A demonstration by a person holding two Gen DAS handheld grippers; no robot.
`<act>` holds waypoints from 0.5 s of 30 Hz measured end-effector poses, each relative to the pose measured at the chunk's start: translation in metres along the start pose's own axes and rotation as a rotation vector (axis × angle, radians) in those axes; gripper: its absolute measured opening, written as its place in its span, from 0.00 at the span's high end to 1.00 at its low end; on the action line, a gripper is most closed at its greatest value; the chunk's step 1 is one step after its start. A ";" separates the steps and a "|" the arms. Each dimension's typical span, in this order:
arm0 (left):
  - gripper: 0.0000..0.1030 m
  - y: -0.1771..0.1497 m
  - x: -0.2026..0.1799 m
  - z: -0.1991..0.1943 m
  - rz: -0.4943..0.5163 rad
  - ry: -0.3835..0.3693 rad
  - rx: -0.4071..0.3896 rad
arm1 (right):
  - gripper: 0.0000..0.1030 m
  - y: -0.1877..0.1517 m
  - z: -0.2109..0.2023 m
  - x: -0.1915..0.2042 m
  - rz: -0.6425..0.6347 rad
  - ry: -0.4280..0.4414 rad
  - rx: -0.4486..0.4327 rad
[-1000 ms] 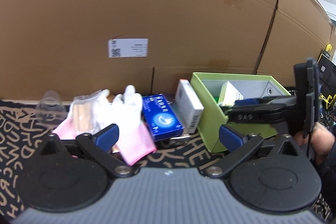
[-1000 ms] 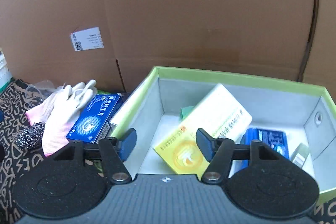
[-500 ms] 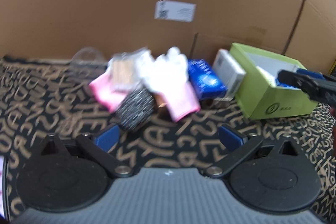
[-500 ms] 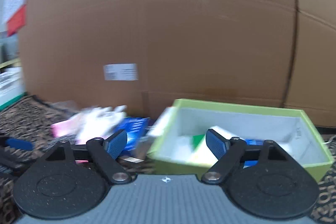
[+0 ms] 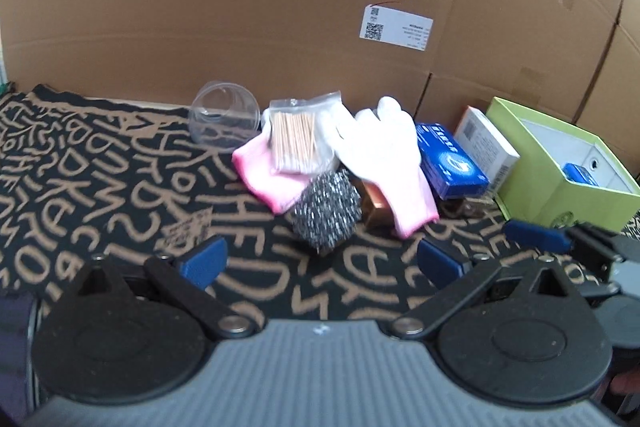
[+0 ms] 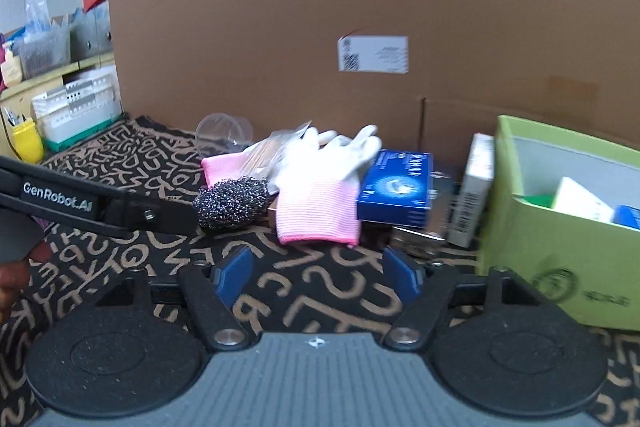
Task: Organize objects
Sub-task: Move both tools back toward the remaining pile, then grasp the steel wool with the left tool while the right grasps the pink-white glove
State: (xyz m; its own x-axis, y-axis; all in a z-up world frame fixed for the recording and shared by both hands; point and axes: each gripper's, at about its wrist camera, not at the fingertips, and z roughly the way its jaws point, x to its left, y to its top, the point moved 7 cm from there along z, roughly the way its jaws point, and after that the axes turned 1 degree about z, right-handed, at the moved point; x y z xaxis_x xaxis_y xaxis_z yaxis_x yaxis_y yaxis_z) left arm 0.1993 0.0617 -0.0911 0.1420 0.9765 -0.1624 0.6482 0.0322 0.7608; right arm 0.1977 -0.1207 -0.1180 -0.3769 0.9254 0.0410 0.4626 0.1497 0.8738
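The left gripper (image 5: 318,261) is hovering over the patterned cloth (image 5: 100,163) with its jaws standing wide apart and nothing between them. The right gripper (image 6: 316,277) is also empty, its jaws closing over bare cloth with no object between the pads.

The clutter is lying in a row along the far edge of the cloth, against the tall cardboard wall (image 5: 280,7). At the left end a clear plastic cup (image 5: 224,115) is lying on its side; next to it a bag of cotton swabs (image 5: 296,139) is resting on a pink-cuffed white glove (image 5: 384,147). A steel wool scrubber (image 5: 326,213) is sitting nearest, just in front of the glove and touching a small copper-coloured box (image 5: 374,211). Further right, a blue carton (image 5: 450,161) and a white carton (image 5: 486,143) are leaning beside the green box (image 5: 560,183), which is standing open at the right end with cartons inside.

The near stretch of cloth, between the grippers and the pile, is lying open, as is the whole left part of it. At the far left in the right wrist view, a shelf with bins (image 6: 76,103) is bounding the space.
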 end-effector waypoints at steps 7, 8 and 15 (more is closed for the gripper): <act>0.26 0.014 0.004 0.035 -0.010 -0.051 0.019 | 0.29 0.004 0.045 -0.004 -0.003 -0.040 0.044; 0.28 0.016 0.004 0.038 -0.003 -0.062 0.022 | 0.30 0.005 0.051 -0.006 0.004 -0.042 0.051; 0.63 0.017 0.005 0.057 0.021 -0.102 0.050 | 0.81 0.007 0.060 -0.005 0.037 0.011 0.089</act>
State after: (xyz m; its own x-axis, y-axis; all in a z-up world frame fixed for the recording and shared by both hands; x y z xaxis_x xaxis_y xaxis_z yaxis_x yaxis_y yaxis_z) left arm 0.2537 0.0551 -0.1149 0.2292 0.9501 -0.2118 0.6802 -0.0007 0.7330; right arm 0.2512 -0.1031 -0.1413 -0.3665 0.9271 0.0780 0.5456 0.1462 0.8252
